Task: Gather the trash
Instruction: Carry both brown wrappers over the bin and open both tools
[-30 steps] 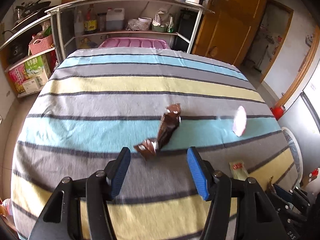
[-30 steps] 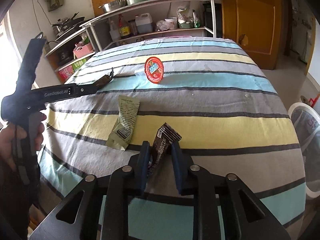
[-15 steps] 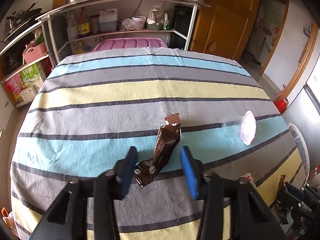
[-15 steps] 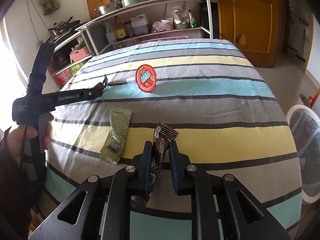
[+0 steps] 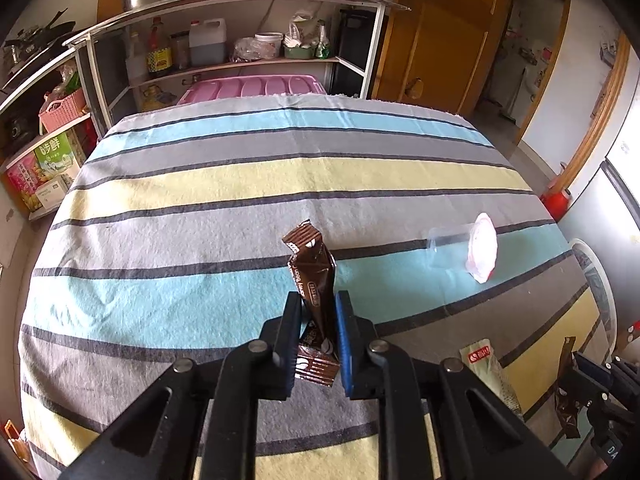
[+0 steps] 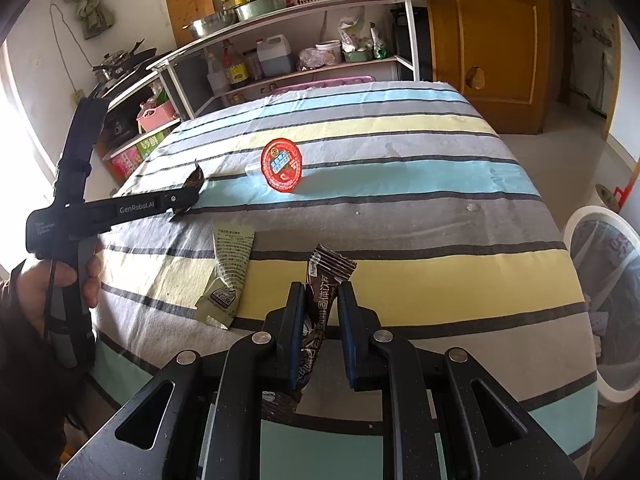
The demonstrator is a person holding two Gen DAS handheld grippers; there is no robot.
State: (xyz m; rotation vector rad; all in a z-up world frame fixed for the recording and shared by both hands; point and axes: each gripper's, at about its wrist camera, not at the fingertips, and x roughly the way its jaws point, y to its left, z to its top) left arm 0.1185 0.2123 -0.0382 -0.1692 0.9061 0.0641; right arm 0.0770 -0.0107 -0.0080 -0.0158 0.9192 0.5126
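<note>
My left gripper [image 5: 319, 314] is closing on a brown coffee sachet [image 5: 310, 264]. Its pads press the sachet's lower part and its far end sticks up off the striped cloth [image 5: 200, 248]. In the right wrist view that gripper [image 6: 191, 194] reaches in from the left, held by a person's hand. My right gripper [image 6: 320, 300] is shut on a second brown sachet [image 6: 326, 276], whose tail hangs below the jaws. A clear cup with a red lid [image 6: 281, 165] lies on its side on the blue stripe. A green sachet [image 6: 230, 276] lies flat to the left of my right gripper.
A white bin with a liner [image 6: 600, 308] stands off the table's right edge. A metal shelf rack [image 5: 240, 40] with bottles and pots runs behind the table, with a pink lid [image 5: 252, 86] below it. A wooden door [image 6: 496, 40] is at the back right.
The left jaws have moved forward around the brown sachet and closed on it, and its far end has tipped up. The right gripper keeps its sachet and has barely moved.
</note>
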